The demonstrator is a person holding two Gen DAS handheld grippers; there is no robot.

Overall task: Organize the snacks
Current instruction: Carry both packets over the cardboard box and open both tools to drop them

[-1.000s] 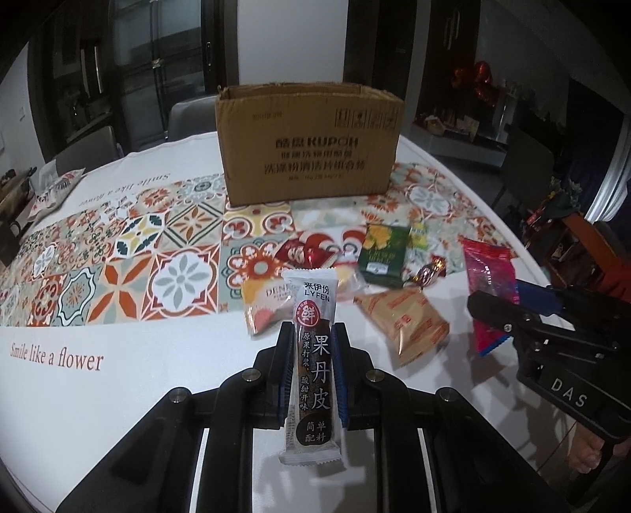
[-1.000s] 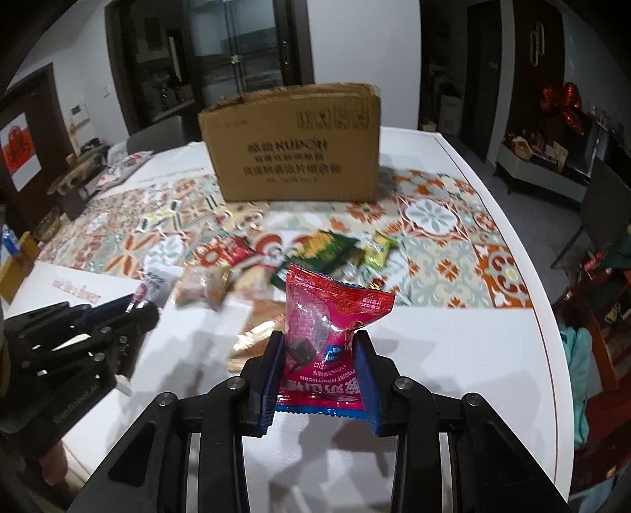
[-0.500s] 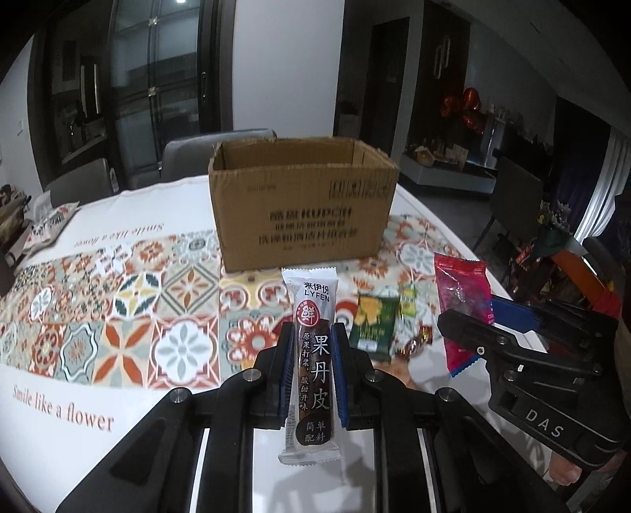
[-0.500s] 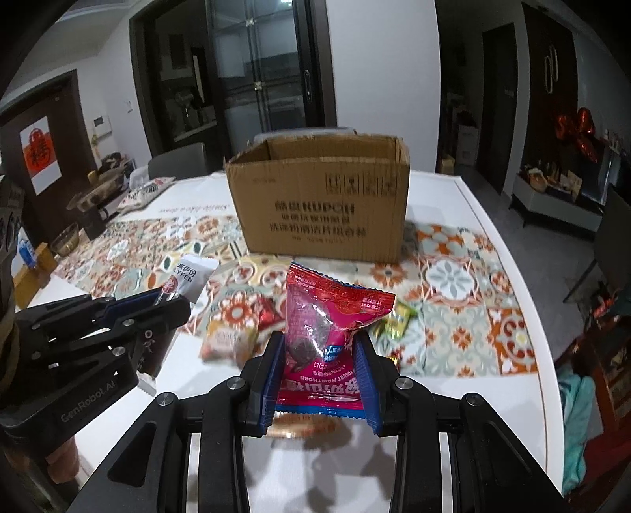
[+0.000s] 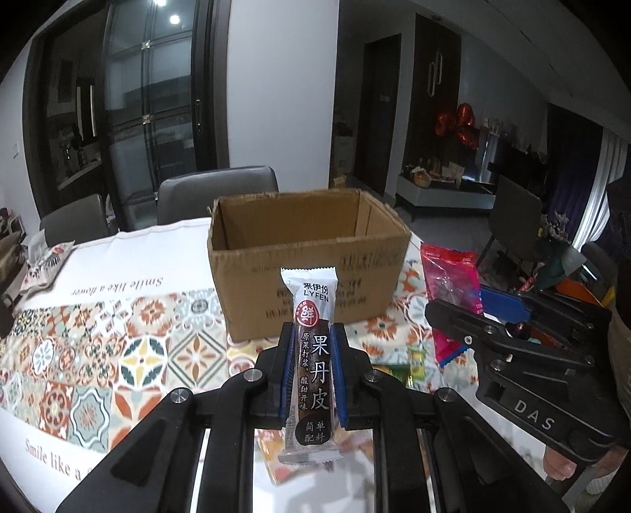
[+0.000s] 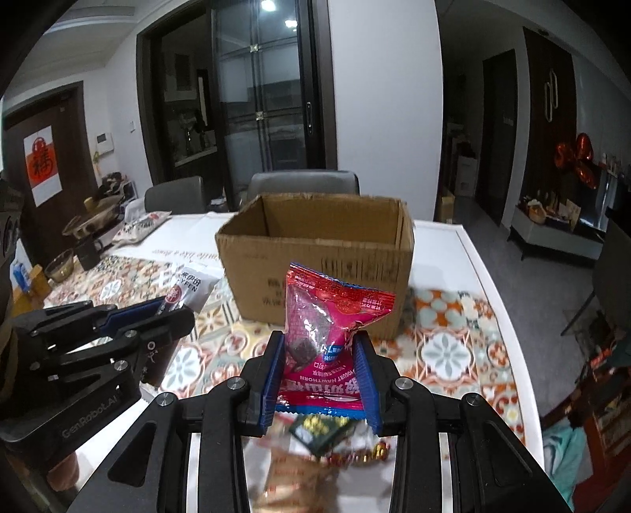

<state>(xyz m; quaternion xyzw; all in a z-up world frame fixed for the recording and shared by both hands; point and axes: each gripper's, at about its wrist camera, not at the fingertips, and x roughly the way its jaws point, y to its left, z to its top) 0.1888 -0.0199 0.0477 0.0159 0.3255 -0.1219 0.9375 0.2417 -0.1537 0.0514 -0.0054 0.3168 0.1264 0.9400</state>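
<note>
Dim room, white wall panel (image 5: 282, 90) at top centre, dark glass-door cabinet (image 5: 150, 110) at upper left, ceiling spotlights (image 5: 159, 2) above it, grey dining chairs (image 5: 217, 193) at middle left, dark double doors (image 5: 435, 102) at upper right, red foil balloons (image 5: 459, 126) at right

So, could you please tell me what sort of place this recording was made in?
Most likely a home dining room. A large table with a patterned tile-print cloth has upholstered chairs drawn up to it, dark glass-fronted cabinets stand behind, and red heart balloons hang by a sideboard.
</note>
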